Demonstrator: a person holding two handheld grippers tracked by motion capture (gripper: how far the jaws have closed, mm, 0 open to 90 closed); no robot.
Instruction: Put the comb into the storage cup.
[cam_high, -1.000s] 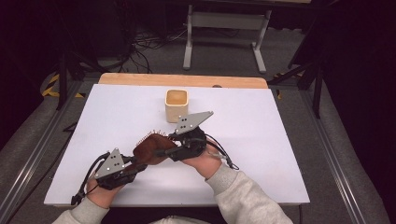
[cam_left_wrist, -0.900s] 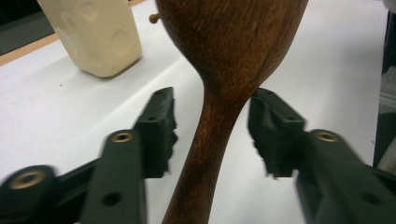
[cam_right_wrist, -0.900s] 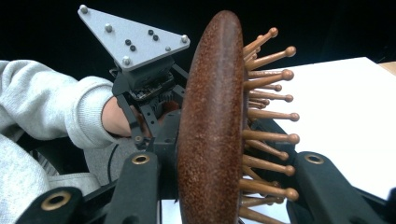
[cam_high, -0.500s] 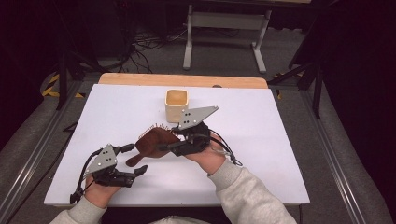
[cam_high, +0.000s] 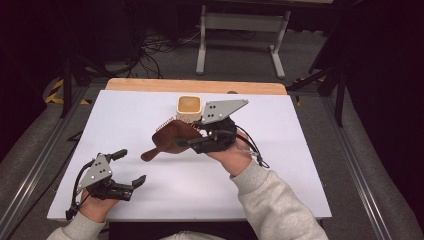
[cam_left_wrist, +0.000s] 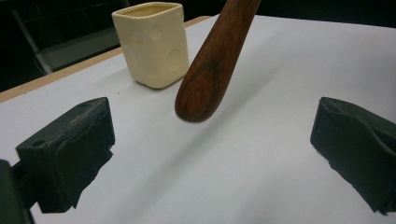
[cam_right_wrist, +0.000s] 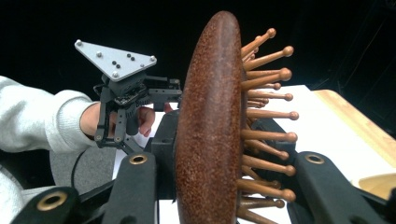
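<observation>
A dark wooden hairbrush with peg bristles hangs above the white table, its handle pointing down to the left. My right gripper is shut on the brush head, one jaw on the smooth back and one on the bristle side. My left gripper sits low near the front left edge. Its jaws have just been opening and stand wide with nothing between them. In the left gripper view the handle's tip floats ahead of the left gripper. A cream cup stands behind the brush.
The white tabletop ends in a wooden strip at the back. A metal stand and cables lie on the floor beyond. The cream cup is the one upright thing on the table.
My left gripper let go of the brush handle, opened wide and drew back toward the front left. My right gripper lifted the brush up and toward the cup.
</observation>
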